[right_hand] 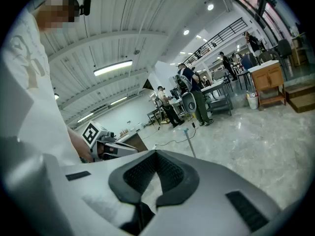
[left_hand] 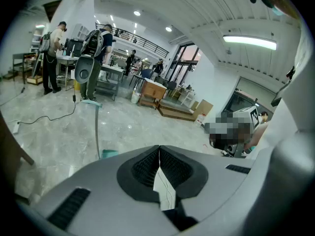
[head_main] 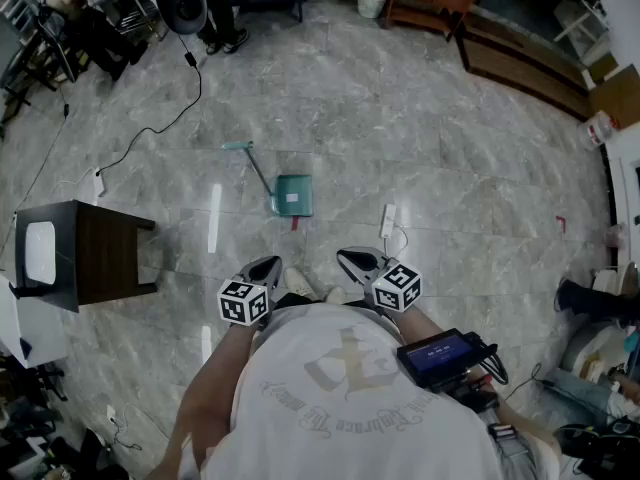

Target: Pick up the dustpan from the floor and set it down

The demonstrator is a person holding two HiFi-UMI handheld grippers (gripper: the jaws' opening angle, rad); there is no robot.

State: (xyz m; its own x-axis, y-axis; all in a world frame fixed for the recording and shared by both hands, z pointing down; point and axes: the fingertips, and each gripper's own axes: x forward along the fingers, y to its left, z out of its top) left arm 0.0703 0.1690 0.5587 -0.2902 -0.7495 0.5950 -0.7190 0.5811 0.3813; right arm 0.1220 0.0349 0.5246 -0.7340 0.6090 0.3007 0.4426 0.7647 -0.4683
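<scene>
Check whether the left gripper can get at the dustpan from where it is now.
Probably not yet: the left gripper is held shut near the body, and the dustpan lies on the floor ahead. Nothing bulky stands between them, so the way looks free.

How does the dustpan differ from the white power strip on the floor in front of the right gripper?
The dustpan is teal; the power strip is white. The dustpan has a long handle that stands up; the power strip lies flat. The dustpan is farther from the person than the power strip. Both rest on the grey floor, untouched.
</scene>
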